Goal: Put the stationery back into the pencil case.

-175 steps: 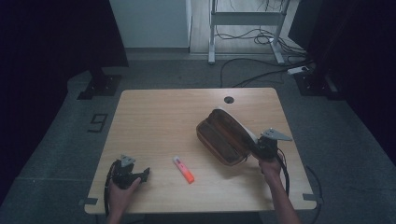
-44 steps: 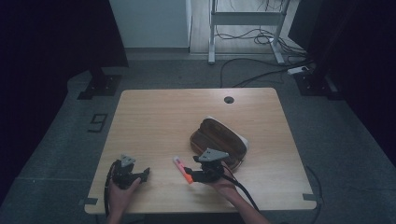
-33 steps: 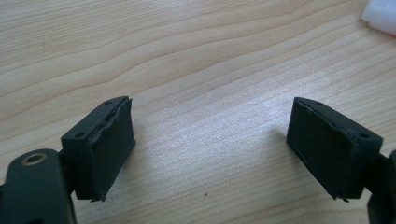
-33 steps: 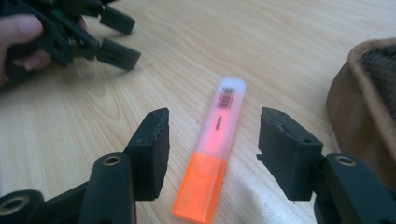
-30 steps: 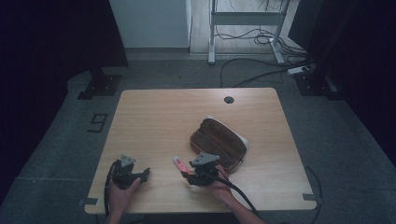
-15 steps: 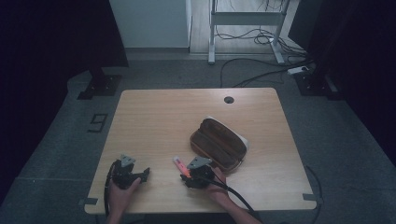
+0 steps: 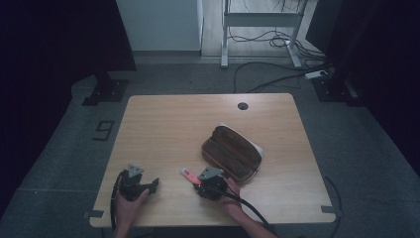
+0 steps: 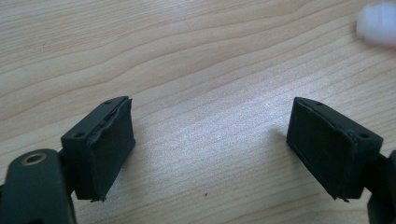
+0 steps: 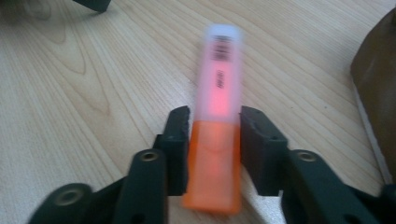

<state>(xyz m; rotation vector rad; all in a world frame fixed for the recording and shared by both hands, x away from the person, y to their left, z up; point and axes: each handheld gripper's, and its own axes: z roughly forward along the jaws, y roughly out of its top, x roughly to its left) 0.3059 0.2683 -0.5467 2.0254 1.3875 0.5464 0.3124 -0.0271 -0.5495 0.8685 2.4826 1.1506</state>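
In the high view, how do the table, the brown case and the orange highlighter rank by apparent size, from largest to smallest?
1. Table, by far the largest.
2. Brown case, lying open on the table.
3. Orange highlighter, the smallest; the right gripper partly covers it, so its full length is hidden.

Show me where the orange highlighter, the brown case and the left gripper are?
orange highlighter [image 9: 217, 88]: right gripper view, on its translucent cap.
brown case [image 7: 232, 151]: high view, on its open inside.
left gripper [image 8: 210, 149]: left gripper view, midway between its open jaws.
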